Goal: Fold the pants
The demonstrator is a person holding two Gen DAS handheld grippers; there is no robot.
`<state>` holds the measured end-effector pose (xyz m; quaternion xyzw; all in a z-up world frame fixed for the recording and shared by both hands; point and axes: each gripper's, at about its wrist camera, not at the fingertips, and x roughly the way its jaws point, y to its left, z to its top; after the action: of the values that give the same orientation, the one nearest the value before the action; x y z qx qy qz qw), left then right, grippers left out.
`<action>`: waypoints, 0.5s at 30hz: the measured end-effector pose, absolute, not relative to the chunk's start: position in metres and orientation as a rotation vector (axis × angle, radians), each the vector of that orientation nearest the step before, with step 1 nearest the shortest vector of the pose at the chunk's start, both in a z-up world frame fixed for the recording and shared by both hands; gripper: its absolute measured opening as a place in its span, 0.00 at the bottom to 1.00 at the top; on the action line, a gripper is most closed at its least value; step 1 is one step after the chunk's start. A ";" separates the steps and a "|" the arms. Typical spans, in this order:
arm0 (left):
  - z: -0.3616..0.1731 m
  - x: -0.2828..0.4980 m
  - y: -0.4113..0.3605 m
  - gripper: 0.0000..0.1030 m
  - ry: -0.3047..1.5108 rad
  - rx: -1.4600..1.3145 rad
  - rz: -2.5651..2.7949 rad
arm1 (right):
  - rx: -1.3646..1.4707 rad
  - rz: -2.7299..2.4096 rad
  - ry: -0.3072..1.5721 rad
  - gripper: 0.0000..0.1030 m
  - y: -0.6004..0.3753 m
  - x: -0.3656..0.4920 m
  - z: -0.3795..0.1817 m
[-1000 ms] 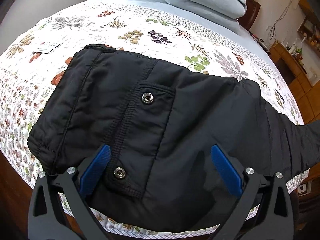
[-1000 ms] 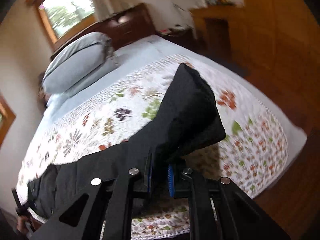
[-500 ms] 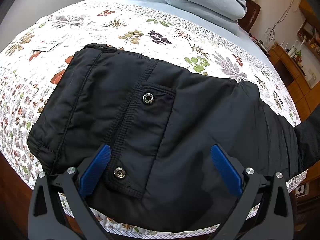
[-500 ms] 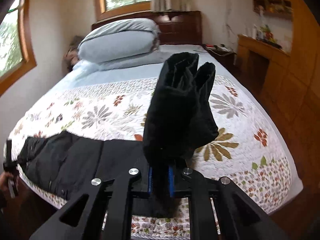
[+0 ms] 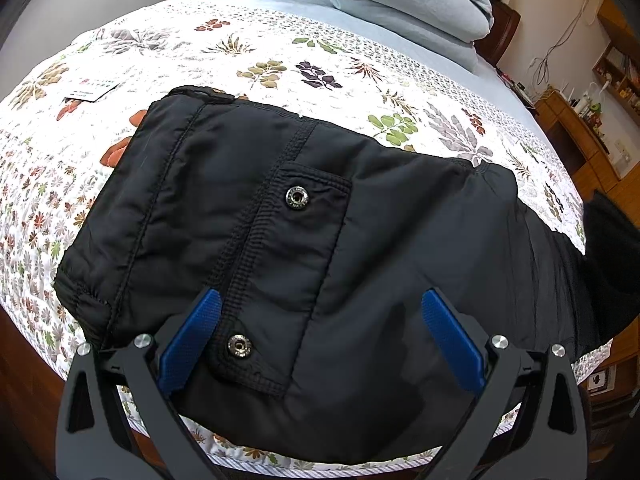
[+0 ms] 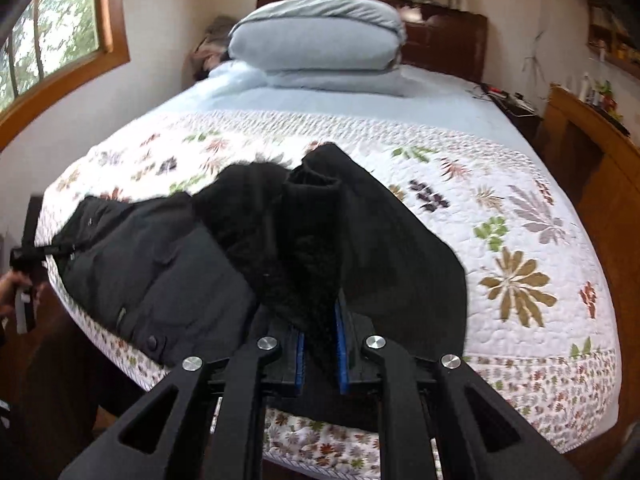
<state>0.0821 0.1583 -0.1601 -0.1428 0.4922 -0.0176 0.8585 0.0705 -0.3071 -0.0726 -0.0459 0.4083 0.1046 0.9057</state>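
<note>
Black padded pants [image 5: 320,240] lie across the near edge of the bed, waist end to the left, with two metal snaps [image 5: 296,198] showing. My left gripper [image 5: 320,336] is open and hovers just above the waist part, holding nothing. My right gripper [image 6: 320,340] is shut on the bunched leg cuffs [image 6: 308,240] and holds them raised over the middle of the pants [image 6: 152,264]. The lifted legs show at the right edge of the left wrist view [image 5: 612,252].
The floral quilt [image 6: 500,208] covers the bed. Grey-blue pillows [image 6: 320,40] are stacked at the headboard. A small paper card [image 5: 92,88] lies on the quilt at the far left. Wooden cabinets [image 6: 580,152] stand along the right side.
My right gripper has carried the leg cuffs from the bed's right side leftward, over the pants' middle toward the waist. My left gripper has stayed open above the waist.
</note>
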 end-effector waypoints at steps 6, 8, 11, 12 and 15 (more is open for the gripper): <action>-0.160 0.081 0.157 0.98 1.033 -0.296 -0.039 | -0.126 0.229 0.883 0.12 -0.292 0.073 -0.094; -0.160 0.081 0.157 0.98 1.032 -0.295 -0.040 | -0.135 0.232 0.890 0.12 -0.287 0.074 -0.099; -0.161 0.081 0.158 0.98 1.033 -0.296 -0.040 | -0.157 0.240 0.908 0.12 -0.280 0.074 -0.108; -0.161 0.081 0.158 0.98 1.033 -0.296 -0.040 | -0.169 0.242 0.912 0.13 -0.277 0.074 -0.111; -0.161 0.081 0.158 0.98 1.033 -0.296 -0.041 | -0.190 0.255 0.940 0.13 -0.271 0.073 -0.126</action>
<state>0.0811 0.1578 -0.1606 -0.1412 0.4921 -0.0196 0.8588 0.0728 -0.2710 -0.1262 -0.0911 0.4509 0.1222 0.8794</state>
